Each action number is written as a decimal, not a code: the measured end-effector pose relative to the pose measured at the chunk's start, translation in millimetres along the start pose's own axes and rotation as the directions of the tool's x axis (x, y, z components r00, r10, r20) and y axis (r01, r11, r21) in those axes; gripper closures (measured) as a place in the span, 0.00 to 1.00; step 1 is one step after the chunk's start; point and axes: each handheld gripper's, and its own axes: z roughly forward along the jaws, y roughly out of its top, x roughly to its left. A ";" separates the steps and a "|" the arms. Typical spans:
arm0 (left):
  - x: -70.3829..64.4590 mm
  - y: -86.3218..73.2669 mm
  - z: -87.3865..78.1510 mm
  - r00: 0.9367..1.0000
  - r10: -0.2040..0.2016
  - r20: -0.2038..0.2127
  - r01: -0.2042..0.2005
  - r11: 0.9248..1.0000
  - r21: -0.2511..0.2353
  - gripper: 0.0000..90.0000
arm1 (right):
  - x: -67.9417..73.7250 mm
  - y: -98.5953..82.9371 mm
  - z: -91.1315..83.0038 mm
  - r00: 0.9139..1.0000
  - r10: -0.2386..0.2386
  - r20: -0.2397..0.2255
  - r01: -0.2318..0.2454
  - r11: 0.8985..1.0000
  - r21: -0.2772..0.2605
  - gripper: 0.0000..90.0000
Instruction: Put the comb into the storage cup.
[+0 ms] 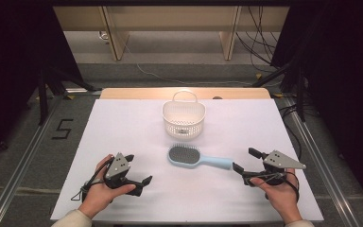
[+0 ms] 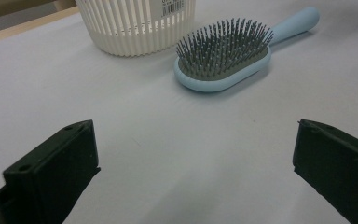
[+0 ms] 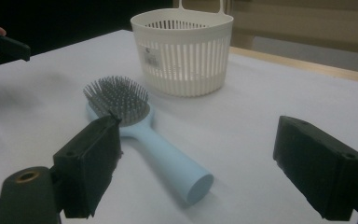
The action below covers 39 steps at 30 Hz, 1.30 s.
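Just ahead of the right gripper (image 1: 242, 164) (jaws spread, nothing held) lies the blue hairbrush (image 1: 196, 158), handle end nearest it.

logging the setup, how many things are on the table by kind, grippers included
hairbrush: 1
basket: 1
grippers: 2, left gripper and right gripper, both open
total: 4
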 end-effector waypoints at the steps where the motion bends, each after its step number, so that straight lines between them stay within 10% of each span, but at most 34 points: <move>1: 0.0 0.0 0.0 1.000 0.000 0.000 0.000 1.000 0.000 0.00 | 0.1 0.7 -0.3 1.000 -0.003 0.003 0.003 1.000 -0.002 0.18; 14: -0.9 0.2 0.2 1.000 0.006 0.000 -0.006 1.000 -0.001 0.00 | -1.8 11.8 3.1 0.996 0.000 0.088 0.005 0.998 -0.061 0.36; 21: -1.5 0.4 0.8 1.000 0.007 0.004 -0.007 1.000 0.000 0.00 | -10.9 23.6 21.3 0.992 -0.055 0.110 0.041 0.991 0.128 0.93; 39: -1.3 0.6 1.3 1.000 0.006 0.005 -0.006 1.000 0.001 0.00 | -20.6 29.1 80.5 0.995 -0.010 0.103 -0.030 0.925 0.379 1.00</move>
